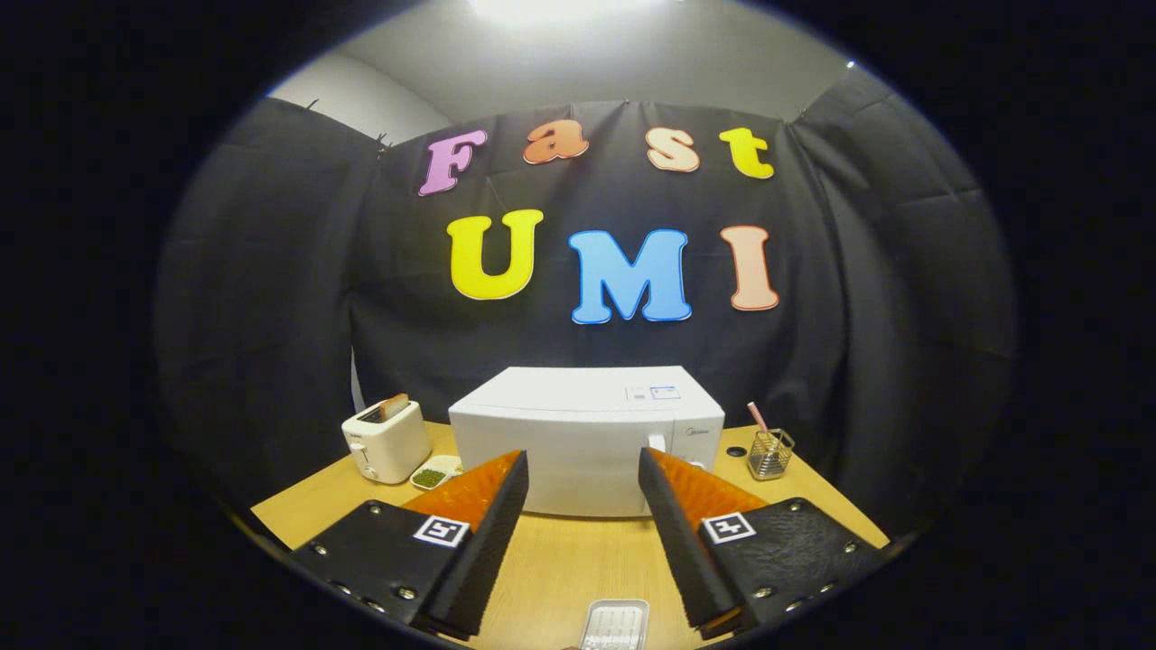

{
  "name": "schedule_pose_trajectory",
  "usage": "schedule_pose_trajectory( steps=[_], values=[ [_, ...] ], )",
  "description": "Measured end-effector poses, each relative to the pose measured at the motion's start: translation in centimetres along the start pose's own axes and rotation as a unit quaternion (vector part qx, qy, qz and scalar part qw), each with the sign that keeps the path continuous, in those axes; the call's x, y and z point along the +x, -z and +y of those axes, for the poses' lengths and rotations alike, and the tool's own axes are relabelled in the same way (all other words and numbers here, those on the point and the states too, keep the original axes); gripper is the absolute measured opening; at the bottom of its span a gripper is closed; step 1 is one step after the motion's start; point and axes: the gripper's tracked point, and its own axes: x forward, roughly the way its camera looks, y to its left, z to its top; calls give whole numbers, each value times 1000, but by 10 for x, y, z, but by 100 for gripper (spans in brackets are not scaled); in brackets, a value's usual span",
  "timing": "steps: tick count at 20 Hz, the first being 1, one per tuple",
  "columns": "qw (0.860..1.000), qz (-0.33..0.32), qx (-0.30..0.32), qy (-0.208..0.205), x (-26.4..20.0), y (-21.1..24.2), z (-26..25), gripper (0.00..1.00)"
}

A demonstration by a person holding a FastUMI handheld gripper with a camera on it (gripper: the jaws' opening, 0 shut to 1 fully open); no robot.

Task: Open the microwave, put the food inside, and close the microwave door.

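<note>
Gripper view: tongs spread wide, holding nothing. Microwave beyond the tips on the table, door shut. Small tray, presumably the food, lies between the fingers at their base. Judgement: nothing done yet; opening, loading, closing all remain.

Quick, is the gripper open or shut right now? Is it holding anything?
Gripper: open and holding nothing. The white microwave sits beyond its fingers with the door shut.

Gripper hanging w/ fingers spread wide, gripping nothing; closed microwave sitting just beyond on table, toaster beside it.
</note>
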Motion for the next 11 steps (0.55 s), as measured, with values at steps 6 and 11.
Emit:
schedule_pose_trajectory(
  steps=[6,11],
  values=[
    [999,-10,-3,50,-36,9,-30,99],
    [997,-27,17,70,-51,-5,-45,99]
  ],
)
